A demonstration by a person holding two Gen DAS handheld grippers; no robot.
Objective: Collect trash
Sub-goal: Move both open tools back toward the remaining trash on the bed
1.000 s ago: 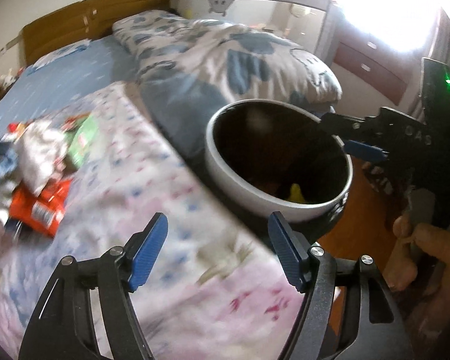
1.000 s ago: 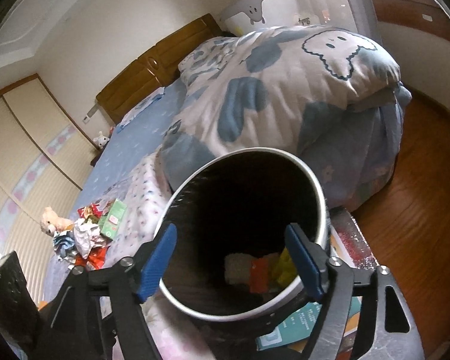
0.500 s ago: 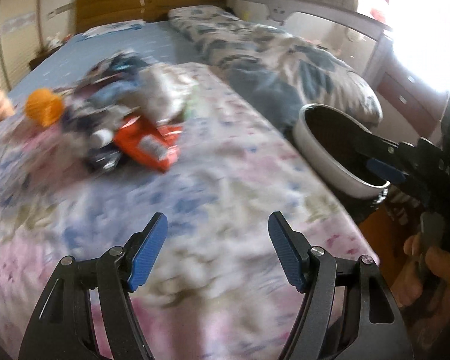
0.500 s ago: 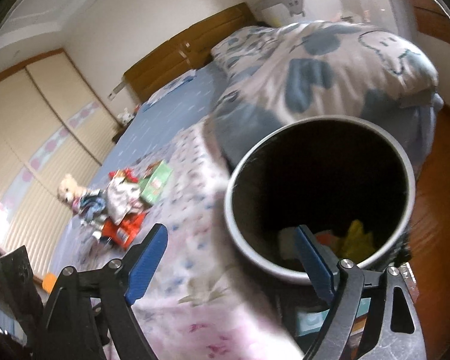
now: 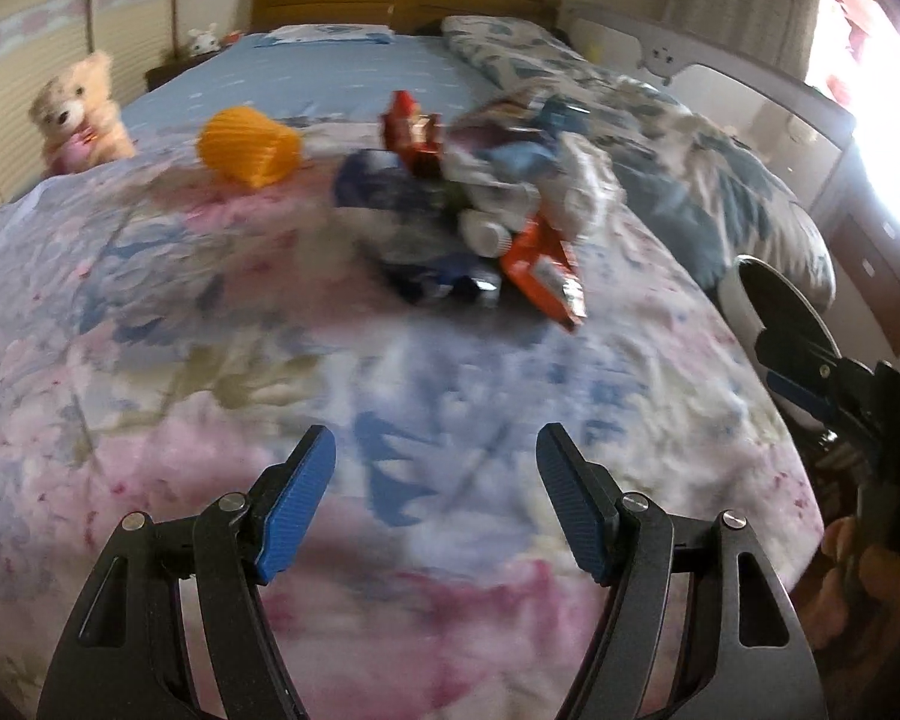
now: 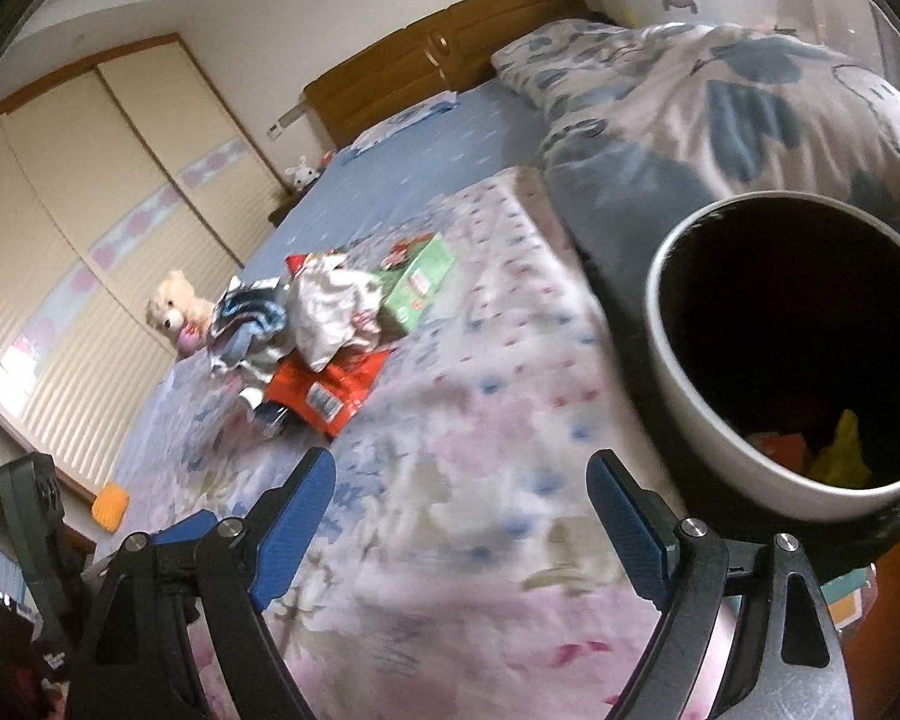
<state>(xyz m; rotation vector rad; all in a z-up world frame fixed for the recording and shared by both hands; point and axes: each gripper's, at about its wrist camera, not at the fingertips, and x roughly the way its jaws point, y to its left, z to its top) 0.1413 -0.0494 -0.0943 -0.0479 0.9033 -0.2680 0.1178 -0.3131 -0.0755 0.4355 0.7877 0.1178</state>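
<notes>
Both claws gape wide, empty: left gripper (image 5: 435, 504) faces the trash pile (image 5: 480, 222) at twelve o'clock; right gripper (image 6: 462, 516) (bin (image 6: 690, 372) at two).

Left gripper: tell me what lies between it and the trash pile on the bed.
Nothing: in the left wrist view only bare floral bedspread stretches from the open left gripper to the trash pile.

The left gripper (image 5: 435, 504) tilts downward with its blue-padded jaws spread apart and nothing between them. The right gripper (image 6: 462, 522) likewise angles downward, jaws spread wider, empty. In the left wrist view, a hand (image 5: 870, 564) grips the right gripper's handle at the frame's right edge.
</notes>
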